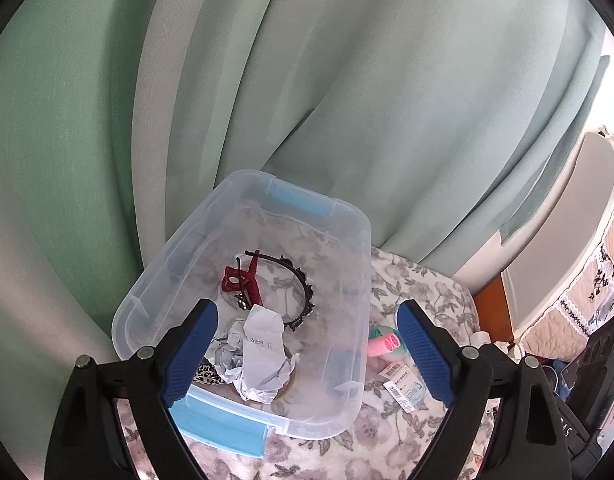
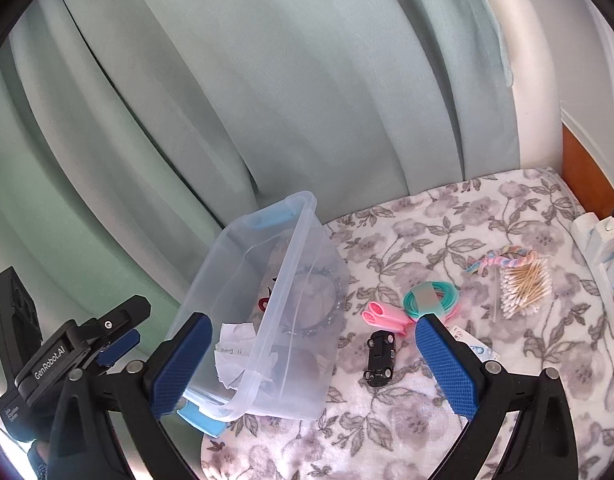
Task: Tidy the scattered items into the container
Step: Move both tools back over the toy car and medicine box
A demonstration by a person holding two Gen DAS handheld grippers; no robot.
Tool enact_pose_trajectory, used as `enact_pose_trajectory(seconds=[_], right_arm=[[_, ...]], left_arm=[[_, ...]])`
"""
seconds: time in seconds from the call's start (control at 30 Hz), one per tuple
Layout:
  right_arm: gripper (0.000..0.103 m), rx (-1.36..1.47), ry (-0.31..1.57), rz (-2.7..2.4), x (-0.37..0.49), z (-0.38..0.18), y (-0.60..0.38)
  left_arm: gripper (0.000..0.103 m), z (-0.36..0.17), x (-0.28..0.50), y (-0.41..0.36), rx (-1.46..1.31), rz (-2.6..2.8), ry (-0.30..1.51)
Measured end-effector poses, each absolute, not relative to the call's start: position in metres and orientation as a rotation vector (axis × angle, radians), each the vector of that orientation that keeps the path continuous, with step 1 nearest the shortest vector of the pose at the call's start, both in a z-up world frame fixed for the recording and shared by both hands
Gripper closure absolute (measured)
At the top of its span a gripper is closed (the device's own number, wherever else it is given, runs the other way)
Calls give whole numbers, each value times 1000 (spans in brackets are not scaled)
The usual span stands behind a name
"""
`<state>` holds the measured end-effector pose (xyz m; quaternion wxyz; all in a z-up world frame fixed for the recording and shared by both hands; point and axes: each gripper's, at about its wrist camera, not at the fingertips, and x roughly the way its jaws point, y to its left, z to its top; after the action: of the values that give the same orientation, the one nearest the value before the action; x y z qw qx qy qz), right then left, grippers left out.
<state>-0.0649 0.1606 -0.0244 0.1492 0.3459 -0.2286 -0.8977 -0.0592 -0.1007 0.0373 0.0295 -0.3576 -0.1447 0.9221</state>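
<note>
Container [image 1: 349, 236]: clear plastic bin with blue latches, on the floral blanket [image 2: 487, 220] against the curtain [image 1: 387, 80]. It sits at the blanket's left edge, probably so loose items get swept in from one side. Already inside: crumpled paper [image 1: 259, 354], red hair claw clip [image 1: 239, 280], black headband [image 1: 303, 284], a leopard-print piece [image 1: 207, 374] under the paper.

Left claw [image 1: 307, 356] hangs above the bin's near end, jaws wide, nothing between the pads. Paper lies directly below it, so I read this as a finished drop.

Right claw [image 2: 313, 364] is also wide open and empty, aimed at the blanket just right of the bin. Toy car [image 2: 381, 358] sits between its fingers in view, not touched. Likely the next pick.

View differences:
- Left wrist looks straight down into the bin and gives the contents. Of the loose items it shows only the pink clips [image 1: 383, 344] and a barcoded packet [image 1: 403, 384].
- Right wrist sees the bin side-on, contents blurred through the wall, but shows what's left: car, pink clips, teal hair-tie bundle [image 2: 431, 298], cotton swabs [image 2: 525, 290], pastel braid [image 2: 507, 262]. It also catches the left claw from outside.
</note>
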Motion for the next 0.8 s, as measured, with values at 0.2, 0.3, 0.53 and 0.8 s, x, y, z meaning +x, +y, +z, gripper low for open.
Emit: enact_pose_trajectory(seconds=[0.2,0.3,0.53,0.8], right_arm=[[0,944,-675,-2627,-51,-25,184],[0,909,-688,-2651,-44,-26,196],[0,884,-770,-2672,-33,-28,231],[0,810,-812,-2702,-18,-33,259]], left_arm=[[11,47,-53,-81,-1075,2875,-350],[11,51,-50,-71,-1064,2881,-322],[11,52,-48,-45,-1056,2878,-255],[11,48,-42,-19,-1065,2863,-201]])
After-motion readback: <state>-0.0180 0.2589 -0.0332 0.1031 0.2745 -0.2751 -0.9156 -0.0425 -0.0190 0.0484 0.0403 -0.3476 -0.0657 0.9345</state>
